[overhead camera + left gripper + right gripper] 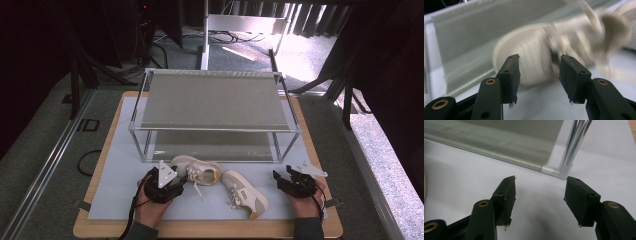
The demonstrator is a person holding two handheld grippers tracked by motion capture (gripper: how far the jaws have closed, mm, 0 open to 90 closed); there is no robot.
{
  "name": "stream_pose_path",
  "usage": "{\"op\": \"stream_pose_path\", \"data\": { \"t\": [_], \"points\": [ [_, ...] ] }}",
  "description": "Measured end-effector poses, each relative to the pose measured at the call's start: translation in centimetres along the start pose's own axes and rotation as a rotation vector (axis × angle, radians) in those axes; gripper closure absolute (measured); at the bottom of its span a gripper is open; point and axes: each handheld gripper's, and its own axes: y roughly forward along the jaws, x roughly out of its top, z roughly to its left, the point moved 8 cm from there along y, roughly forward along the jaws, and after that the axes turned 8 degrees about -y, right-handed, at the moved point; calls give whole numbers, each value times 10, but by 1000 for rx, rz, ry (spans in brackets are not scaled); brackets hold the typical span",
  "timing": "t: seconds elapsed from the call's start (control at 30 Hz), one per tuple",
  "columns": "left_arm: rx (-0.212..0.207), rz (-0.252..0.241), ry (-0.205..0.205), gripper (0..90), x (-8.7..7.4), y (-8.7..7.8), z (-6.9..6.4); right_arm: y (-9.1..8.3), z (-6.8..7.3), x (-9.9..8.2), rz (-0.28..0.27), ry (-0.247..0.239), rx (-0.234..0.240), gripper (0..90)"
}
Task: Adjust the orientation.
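At the counter (100, 200), I bring my left tool (539, 75) up to the toe of the left-hand shoe (197, 170), which lies on the white mat (120, 165) just in front of the two-tier rack (215, 107); its jaws stand half open with nothing gripped yet. My right tool (539, 192) hovers wide open and empty over bare mat near the rack's chrome post (574, 143), well apart from the second shoe (246, 192). As I judge it, the rounded toe could slip from a shallow pinch, and the loose laces (196, 187) may snag the rack's lower shelf.
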Motion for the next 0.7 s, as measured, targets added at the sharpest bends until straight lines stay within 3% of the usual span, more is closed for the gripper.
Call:
{"op": "stream_pose_path", "data": {
  "t": [0.17,0.33,0.7],
  "points": [
    [-2,11,9,498,-2,5,-3,0,-1,0,-1,1,-2,417],
    [-27,-18,6,495,7,0,-9,0,0,0,-2,0,-1,418],
    [-146,-82,85,494,51,7,-56,1,1,-1,7,-9,-6,418]
  ]
}}
